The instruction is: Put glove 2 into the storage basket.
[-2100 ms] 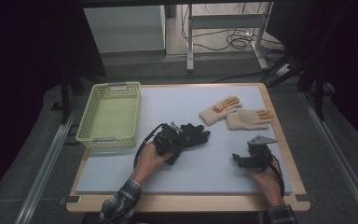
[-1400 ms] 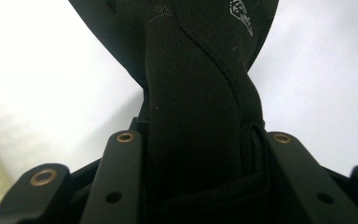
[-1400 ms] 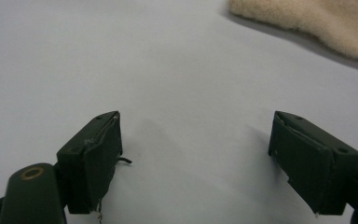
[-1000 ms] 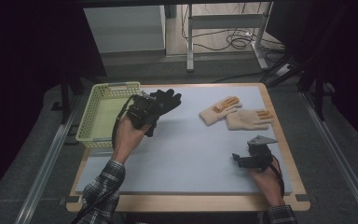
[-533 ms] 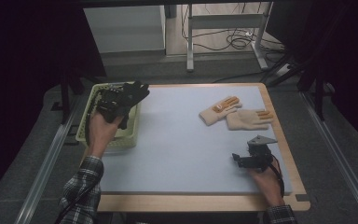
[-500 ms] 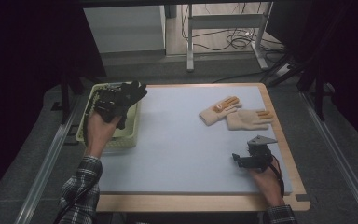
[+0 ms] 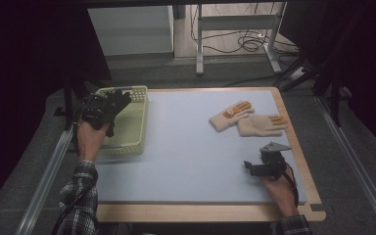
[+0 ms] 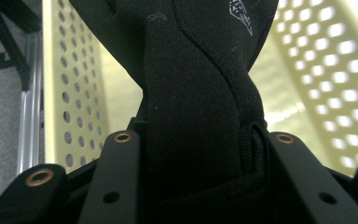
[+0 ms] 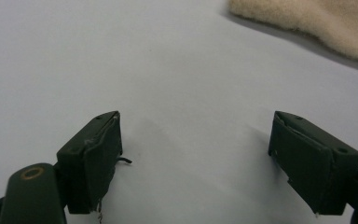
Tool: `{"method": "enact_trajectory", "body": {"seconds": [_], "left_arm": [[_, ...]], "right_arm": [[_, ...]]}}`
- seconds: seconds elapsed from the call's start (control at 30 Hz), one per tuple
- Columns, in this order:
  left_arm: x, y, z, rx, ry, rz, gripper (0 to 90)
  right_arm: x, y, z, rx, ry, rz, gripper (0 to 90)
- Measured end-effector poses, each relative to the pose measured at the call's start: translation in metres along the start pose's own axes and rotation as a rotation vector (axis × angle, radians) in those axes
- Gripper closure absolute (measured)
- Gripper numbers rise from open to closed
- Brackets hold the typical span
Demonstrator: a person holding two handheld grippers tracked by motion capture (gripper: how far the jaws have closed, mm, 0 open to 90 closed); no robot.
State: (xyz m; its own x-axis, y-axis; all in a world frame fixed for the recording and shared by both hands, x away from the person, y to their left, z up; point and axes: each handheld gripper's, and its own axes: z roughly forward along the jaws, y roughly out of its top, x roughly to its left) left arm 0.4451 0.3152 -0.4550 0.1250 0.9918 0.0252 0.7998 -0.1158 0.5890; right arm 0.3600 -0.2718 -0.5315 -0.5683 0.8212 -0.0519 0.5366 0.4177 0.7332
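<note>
The left hand-held gripper [image 7: 108,105], clamping black gloves [image 8: 200,93], has moved over the basket [image 7: 136,128]; the right [image 9: 196,158] gapes above the pale mat [image 7: 191,147].

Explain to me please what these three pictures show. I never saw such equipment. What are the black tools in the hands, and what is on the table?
A person sits at a table and holds a hand-operated gripper in each hand; each has two black jaws. One picture comes from a camera above the table. The other two come from small cameras riding on the grippers, looking along their jaws.

The left gripper is shut on a black glove and holds it over a pale green basket with perforated walls at the table's left edge.

The right gripper rests low over the bare pale blue mat with its jaws open and nothing between them.

Two beige gloves with orange markings lie on the mat, beyond the right gripper.
</note>
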Motion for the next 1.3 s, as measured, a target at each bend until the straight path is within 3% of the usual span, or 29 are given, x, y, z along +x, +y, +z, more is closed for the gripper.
{"method": "enact_trajectory", "body": {"seconds": [0.23,0.63,0.97,1.1,1.3], "left_arm": [[0.013,-0.004,0.023,0.035,0.005,-0.029,62.0],[0.014,0.008,0.05,0.122,0.054,-0.007,58.2],[0.019,0.004,0.057,0.168,0.061,-0.009,19.4],[0.02,0.005,0.052,0.144,0.024,-0.022,11.7],[0.022,0.006,0.043,0.122,-0.002,-0.04,7.4]], "right_arm": [[0.0,0.0,0.0,0.0,-0.001,-0.001,17.0],[0.0,0.0,0.0,-0.001,0.0,0.0,17.0],[0.0,0.0,0.0,-0.001,0.0,0.0,17.0],[0.0,0.0,0.0,-0.001,0.0,0.0,16.9],[0.0,0.0,0.0,-0.001,0.0,0.0,17.0]]}}
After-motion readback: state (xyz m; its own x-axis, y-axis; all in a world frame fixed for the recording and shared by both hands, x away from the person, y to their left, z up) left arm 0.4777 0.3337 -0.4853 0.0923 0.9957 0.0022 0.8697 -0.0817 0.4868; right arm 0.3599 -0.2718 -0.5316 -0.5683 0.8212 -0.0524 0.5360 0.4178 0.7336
